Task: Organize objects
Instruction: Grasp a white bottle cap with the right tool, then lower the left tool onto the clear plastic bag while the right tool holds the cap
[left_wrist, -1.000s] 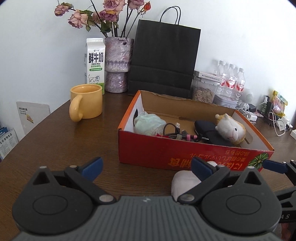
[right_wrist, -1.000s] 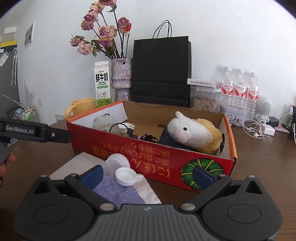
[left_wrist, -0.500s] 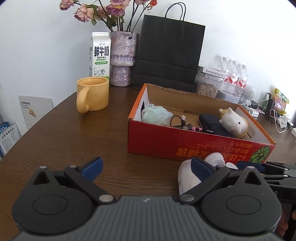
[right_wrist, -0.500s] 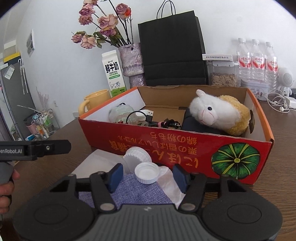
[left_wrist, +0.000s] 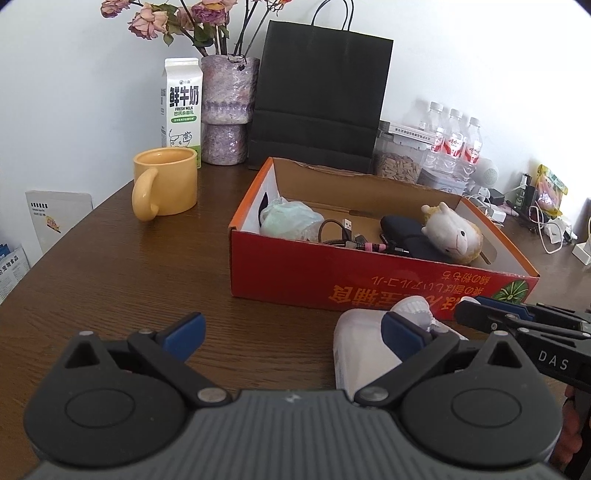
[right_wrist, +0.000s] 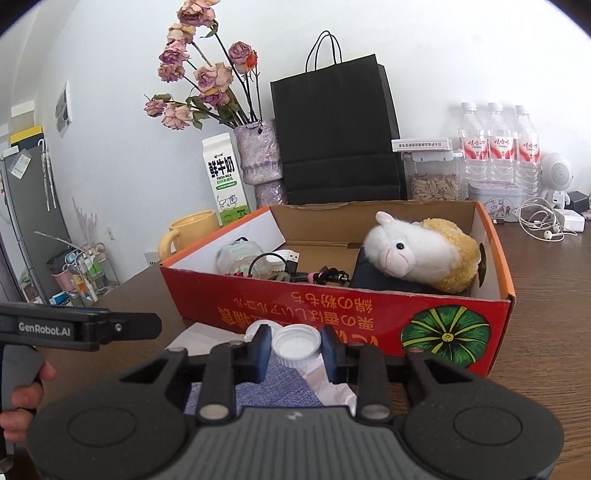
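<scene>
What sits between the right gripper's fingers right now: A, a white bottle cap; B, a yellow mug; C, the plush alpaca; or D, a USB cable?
A: in the right wrist view the white cap sits between the right gripper's blue pads, in front of the red box; its jaws have just been closing.

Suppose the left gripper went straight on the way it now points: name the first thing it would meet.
Probably the bare table, since the left gripper tilts downward and nothing lies between its open jaws. The red box sits beyond, slightly right; depth is hard to judge.
</scene>
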